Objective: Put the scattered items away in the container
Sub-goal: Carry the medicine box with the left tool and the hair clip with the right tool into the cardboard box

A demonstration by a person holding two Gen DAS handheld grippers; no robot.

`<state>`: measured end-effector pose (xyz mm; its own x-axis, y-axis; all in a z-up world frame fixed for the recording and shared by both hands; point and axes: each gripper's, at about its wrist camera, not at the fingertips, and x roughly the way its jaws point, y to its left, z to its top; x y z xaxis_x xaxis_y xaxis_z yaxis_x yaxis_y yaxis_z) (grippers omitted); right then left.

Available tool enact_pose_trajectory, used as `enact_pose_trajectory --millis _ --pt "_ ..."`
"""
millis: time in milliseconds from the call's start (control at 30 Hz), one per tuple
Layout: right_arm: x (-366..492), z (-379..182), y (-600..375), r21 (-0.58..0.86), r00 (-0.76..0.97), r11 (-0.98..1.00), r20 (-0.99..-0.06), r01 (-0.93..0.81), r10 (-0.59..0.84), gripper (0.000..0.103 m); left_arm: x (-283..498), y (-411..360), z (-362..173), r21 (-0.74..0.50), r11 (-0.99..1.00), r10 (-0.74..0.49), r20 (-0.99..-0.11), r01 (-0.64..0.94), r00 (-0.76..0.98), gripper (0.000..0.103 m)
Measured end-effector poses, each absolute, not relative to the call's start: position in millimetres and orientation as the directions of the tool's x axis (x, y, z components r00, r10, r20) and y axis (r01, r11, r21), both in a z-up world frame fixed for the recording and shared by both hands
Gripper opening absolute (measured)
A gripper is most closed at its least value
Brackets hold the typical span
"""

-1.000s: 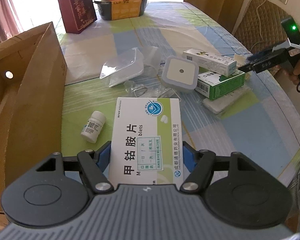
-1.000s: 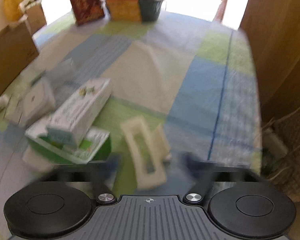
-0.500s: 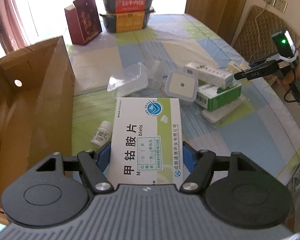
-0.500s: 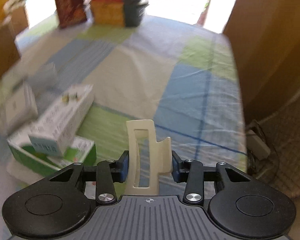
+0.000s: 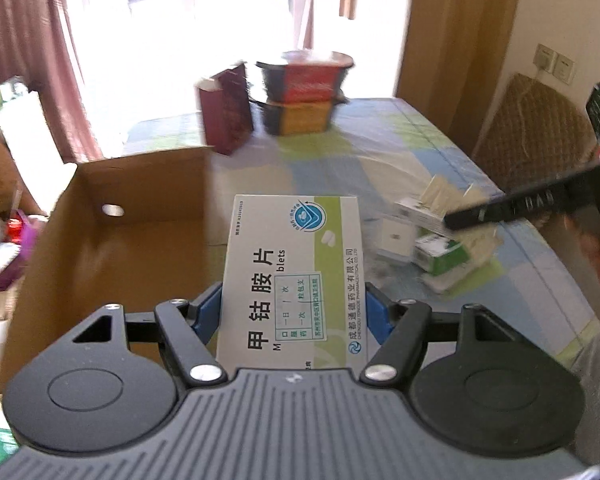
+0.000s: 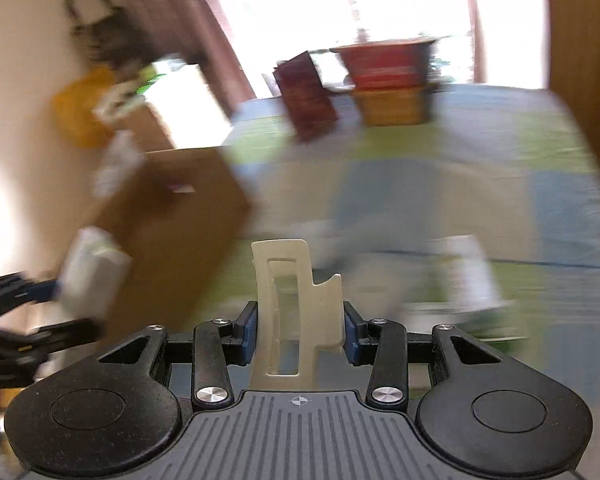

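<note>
Medicine box and clip lifted; cardboard box open at nine o'clock.
The white-and-green medicine box lies flat, lifted beside the open brown cardboard box. The cream plastic clip stands upright, clamped. Small cartons lie heaped at three o'clock.

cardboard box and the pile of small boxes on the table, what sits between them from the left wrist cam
In the left wrist view, the medicine box clamped in the left gripper fills the gap between the cardboard box and the pile; tablecloth behind it is hidden.
</note>
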<state>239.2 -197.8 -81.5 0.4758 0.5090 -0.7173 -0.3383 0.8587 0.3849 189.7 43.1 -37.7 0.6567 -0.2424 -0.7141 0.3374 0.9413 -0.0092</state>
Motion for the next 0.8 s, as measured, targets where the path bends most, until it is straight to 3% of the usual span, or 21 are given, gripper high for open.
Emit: enact_pose_trajectory --millis 233,433,567,800 --pt "262 -65 -71 0.491 0.428 0.796 -0.672 -0.354 0.605 0.044 204 126 -25 0.059 0.972 -0.114 -0.731 0.228 0.672 0.067" --pt "270 -77 2 0.535 0.419 0.809 -0.694 -0.244 0.586 0.044 233 171 -36 0.065 0.969 -0.108 -0.755 0.238 0.647 0.067" --pt "271 -91 26 0.479 0.421 0.849 -0.739 -0.222 0.526 0.044 250 192 -53 0.065 0.967 -0.103 -0.786 0.248 0.61 0.067" --pt "256 -110 54 0.268 0.419 0.893 -0.809 -0.36 0.412 0.044 252 207 -85 0.054 0.956 -0.125 -0.815 0.289 0.566 0.067"
